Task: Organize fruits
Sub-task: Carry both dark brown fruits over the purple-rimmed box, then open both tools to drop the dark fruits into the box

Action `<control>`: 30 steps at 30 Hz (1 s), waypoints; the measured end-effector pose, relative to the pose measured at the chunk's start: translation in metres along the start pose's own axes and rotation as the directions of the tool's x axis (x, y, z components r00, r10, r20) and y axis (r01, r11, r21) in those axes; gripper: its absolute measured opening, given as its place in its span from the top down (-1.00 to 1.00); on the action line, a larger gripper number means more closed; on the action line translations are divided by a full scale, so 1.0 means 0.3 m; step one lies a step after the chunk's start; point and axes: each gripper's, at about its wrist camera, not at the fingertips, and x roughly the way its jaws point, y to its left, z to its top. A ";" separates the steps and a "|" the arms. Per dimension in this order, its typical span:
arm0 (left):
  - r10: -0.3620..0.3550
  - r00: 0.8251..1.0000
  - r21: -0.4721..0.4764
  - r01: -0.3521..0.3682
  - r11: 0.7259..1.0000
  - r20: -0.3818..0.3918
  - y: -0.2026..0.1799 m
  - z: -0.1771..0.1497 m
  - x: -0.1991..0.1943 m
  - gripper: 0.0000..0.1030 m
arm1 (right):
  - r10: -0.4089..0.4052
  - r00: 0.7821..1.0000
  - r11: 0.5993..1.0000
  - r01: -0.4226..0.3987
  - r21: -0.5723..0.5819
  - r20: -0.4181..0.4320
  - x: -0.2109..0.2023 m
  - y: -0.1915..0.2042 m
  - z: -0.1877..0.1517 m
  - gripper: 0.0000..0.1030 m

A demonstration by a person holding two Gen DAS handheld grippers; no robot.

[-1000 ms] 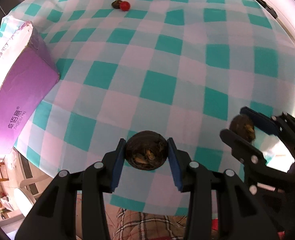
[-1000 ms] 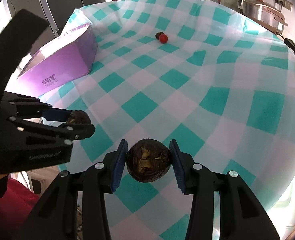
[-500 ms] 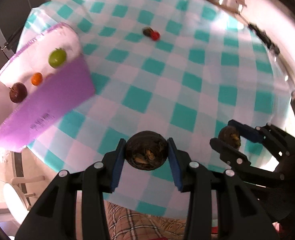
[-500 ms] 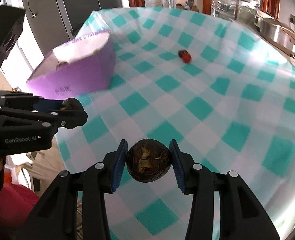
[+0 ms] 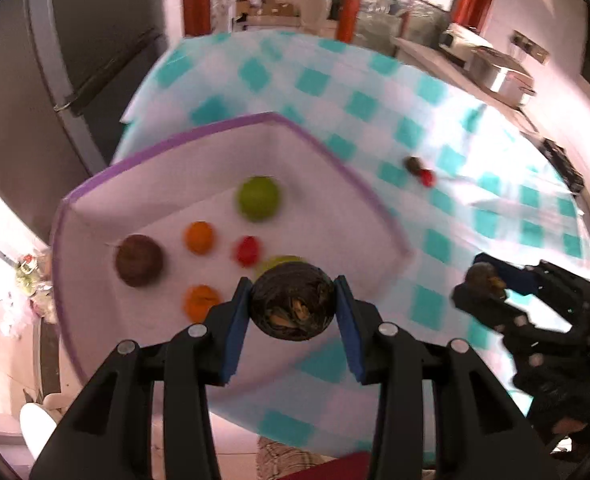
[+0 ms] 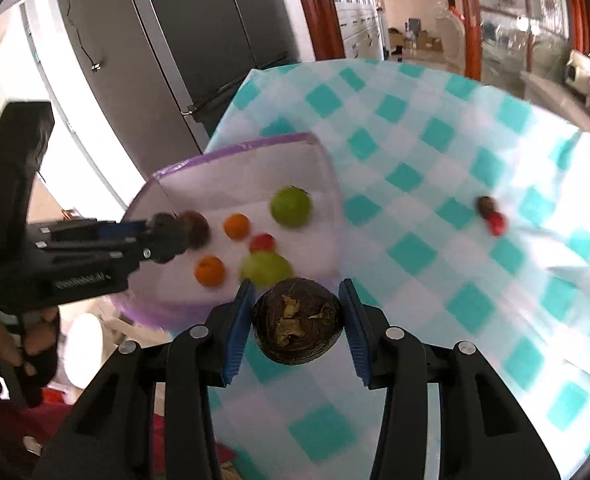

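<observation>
Over the purple box (image 5: 335,160) of fruit, each claw grips a dark fruit.

A teal-and-white checked cloth (image 6: 435,168) covers the counter (image 5: 375,80). Behind it stands a tall dark grey cabinet (image 6: 199,36) with a metal handle. Red-brown wooden door frames (image 6: 319,8) open onto a further room, too blurred to make out. At the far right sits a shiny steel pot (image 5: 499,72). Low on the left, a white stool (image 5: 35,426) stands on the floor.
</observation>
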 end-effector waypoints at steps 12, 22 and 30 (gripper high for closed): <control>0.021 0.979 -0.039 -0.030 0.999 -0.203 0.321 0.018 0.224 0.19 | -0.042 0.967 0.999 0.032 -0.043 -0.252 0.357 0.127 0.161 0.15; 0.035 0.955 -0.069 -0.058 0.996 -0.296 0.420 0.131 0.397 0.19 | -0.280 0.828 0.956 0.196 -0.217 -0.485 0.731 0.182 0.269 0.15; 0.086 0.960 0.034 -0.080 0.996 -0.268 0.402 0.190 0.436 0.16 | -0.326 0.769 0.943 0.224 -0.245 -0.550 0.795 0.157 0.233 0.12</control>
